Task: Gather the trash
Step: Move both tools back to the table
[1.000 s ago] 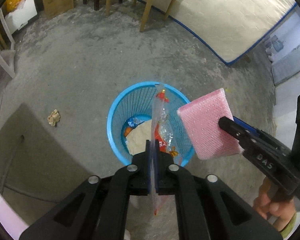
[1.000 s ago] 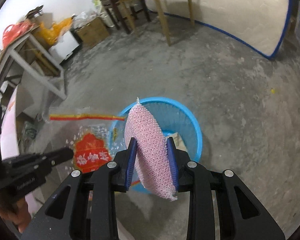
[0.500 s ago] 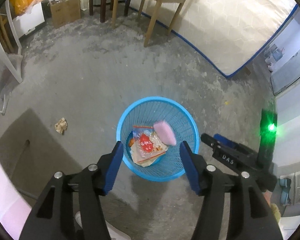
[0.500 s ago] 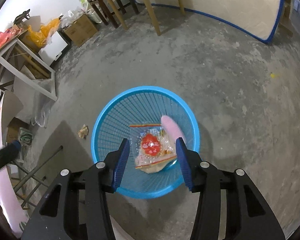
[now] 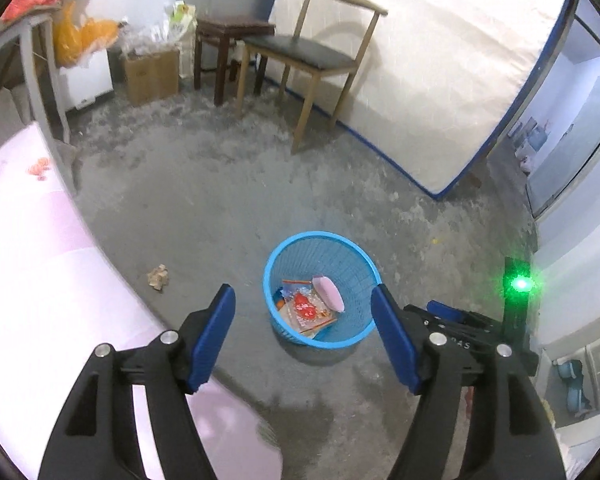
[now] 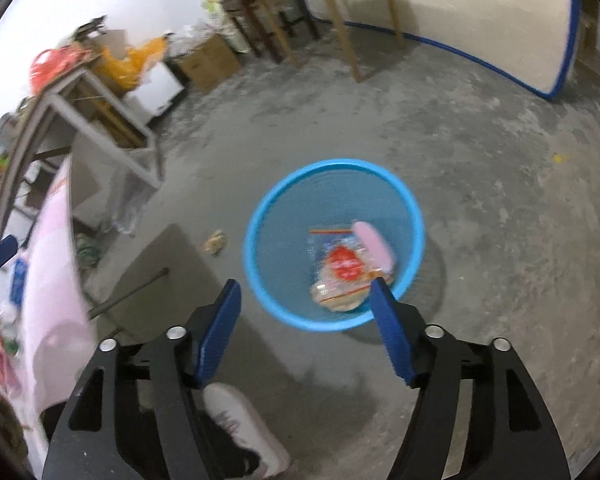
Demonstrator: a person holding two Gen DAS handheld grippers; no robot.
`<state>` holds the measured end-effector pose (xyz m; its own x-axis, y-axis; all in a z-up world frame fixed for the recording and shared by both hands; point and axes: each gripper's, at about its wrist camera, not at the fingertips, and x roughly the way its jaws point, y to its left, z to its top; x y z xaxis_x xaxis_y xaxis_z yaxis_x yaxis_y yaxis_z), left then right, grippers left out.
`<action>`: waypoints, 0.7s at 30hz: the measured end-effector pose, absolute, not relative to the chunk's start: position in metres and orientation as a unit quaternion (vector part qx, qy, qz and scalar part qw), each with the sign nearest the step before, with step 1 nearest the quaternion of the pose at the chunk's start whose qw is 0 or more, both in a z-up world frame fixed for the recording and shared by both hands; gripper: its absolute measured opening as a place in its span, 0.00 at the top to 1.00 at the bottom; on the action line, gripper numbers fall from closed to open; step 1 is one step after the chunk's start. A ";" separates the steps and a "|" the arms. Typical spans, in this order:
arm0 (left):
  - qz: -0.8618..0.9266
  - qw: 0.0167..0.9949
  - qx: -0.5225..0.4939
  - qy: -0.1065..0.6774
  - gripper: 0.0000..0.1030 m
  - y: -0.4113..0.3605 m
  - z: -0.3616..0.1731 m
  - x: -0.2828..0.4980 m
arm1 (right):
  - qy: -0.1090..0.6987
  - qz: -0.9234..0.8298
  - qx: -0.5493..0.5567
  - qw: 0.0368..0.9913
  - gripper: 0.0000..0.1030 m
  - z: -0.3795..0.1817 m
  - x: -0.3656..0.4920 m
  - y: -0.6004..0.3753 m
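Observation:
A blue mesh waste basket [image 5: 342, 246] stands on the concrete floor; it also shows in the right wrist view [image 6: 260, 240]. Inside lie a pink sponge [image 5: 329, 298], a clear snack bag with a red label [image 5: 306, 308] and other wrappers. In the right wrist view the sponge [image 6: 374, 246] lies on the bag [image 6: 342, 268]. My left gripper [image 5: 303, 322] is open and empty, high above the basket. My right gripper [image 6: 305, 322] is open and empty too. A crumpled paper scrap [image 5: 159, 277] lies on the floor left of the basket, also in the right wrist view [image 6: 215, 241].
A pink-covered table [image 5: 40, 280] fills the left. A wooden chair [image 5: 312, 56], a dark stool [image 5: 228, 40] and a cardboard box [image 5: 152, 74] stand at the back. A mattress [image 5: 420, 60] leans on the wall. The person's shoe [image 6: 240, 428] is below.
Both grippers let go: the snack bag and the pink sponge dropped into the basket. Both grippers then rose and drew back, so the basket looks smaller and farther.

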<state>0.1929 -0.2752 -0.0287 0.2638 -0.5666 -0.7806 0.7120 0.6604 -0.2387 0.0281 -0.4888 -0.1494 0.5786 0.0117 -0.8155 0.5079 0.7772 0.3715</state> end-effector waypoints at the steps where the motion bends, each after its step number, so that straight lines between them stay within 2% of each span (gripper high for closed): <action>1: -0.405 0.793 0.076 0.448 0.33 -0.265 -0.024 0.188 | 0.432 -0.141 0.297 0.840 0.33 -0.145 0.028 -0.483; 11: -0.360 0.847 0.001 0.391 0.24 -0.115 -0.002 0.138 | 0.415 -0.019 0.225 0.881 0.26 -0.081 0.056 -0.395; 17: -0.278 0.884 -0.066 0.371 0.23 -0.011 -0.004 0.112 | 0.398 0.062 0.206 0.892 0.26 -0.053 0.084 -0.338; 21: -0.223 0.913 -0.085 0.330 0.22 0.052 0.009 0.097 | 0.400 0.116 0.186 0.890 0.26 -0.041 0.098 -0.292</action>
